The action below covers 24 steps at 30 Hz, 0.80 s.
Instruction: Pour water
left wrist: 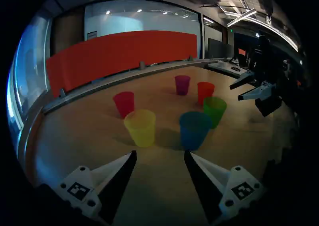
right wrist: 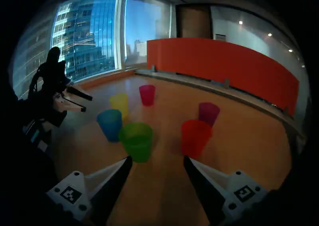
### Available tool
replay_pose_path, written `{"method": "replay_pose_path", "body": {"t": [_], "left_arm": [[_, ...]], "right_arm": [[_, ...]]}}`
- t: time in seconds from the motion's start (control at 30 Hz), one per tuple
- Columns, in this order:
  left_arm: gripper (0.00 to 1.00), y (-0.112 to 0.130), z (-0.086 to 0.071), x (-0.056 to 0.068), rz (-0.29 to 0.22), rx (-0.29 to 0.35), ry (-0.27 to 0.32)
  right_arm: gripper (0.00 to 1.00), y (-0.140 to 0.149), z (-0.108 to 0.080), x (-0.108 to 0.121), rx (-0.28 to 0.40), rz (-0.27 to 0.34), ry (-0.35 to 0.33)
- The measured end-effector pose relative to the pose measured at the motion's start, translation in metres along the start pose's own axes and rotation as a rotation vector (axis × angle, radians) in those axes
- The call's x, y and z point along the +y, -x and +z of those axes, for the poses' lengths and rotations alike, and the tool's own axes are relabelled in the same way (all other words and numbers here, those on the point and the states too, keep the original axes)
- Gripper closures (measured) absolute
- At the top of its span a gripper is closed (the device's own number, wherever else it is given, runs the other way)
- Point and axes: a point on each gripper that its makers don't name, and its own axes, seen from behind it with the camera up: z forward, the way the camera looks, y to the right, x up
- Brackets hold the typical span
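Several coloured plastic cups stand upright in a loose cluster on a wooden tabletop (left wrist: 79,138). In the left gripper view a yellow cup (left wrist: 140,127) and a blue cup (left wrist: 194,129) are nearest, just beyond my open, empty left gripper (left wrist: 159,156). Behind them stand a red cup (left wrist: 124,103), a green cup (left wrist: 214,110), an orange cup (left wrist: 205,91) and a purple cup (left wrist: 182,84). In the right gripper view my right gripper (right wrist: 157,160) is open and empty, close behind the green cup (right wrist: 136,141) and the orange cup (right wrist: 194,137). Whether any cup holds water is not visible.
A long red panel (left wrist: 119,54) runs along the table's far edge. Each gripper appears across the table in the other's view: the right one (left wrist: 235,93) and the left one (right wrist: 87,104), held by a dark figure. Large windows (right wrist: 87,34) stand behind.
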Motion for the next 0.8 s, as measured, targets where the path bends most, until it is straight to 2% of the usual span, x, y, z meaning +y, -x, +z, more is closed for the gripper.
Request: {"method": "replay_pose_path", "body": {"t": [0.3,0.57,0.8], "left_arm": [[0.12,-0.008,-0.015,-0.029,-0.034,0.069,-0.098],[0.12,-0.021,-0.024,-0.059,-0.078,0.14,-0.191],[0.12,-0.035,-0.031,-0.081,-0.106,0.213,-0.268]], "right_arm": [[0.01,-0.025,-0.019,0.025,0.073,0.048,0.102],[0.01,-0.039,-0.027,0.048,0.134,0.071,0.2],[0.01,-0.056,-0.029,0.079,0.215,0.106,0.31]]}}
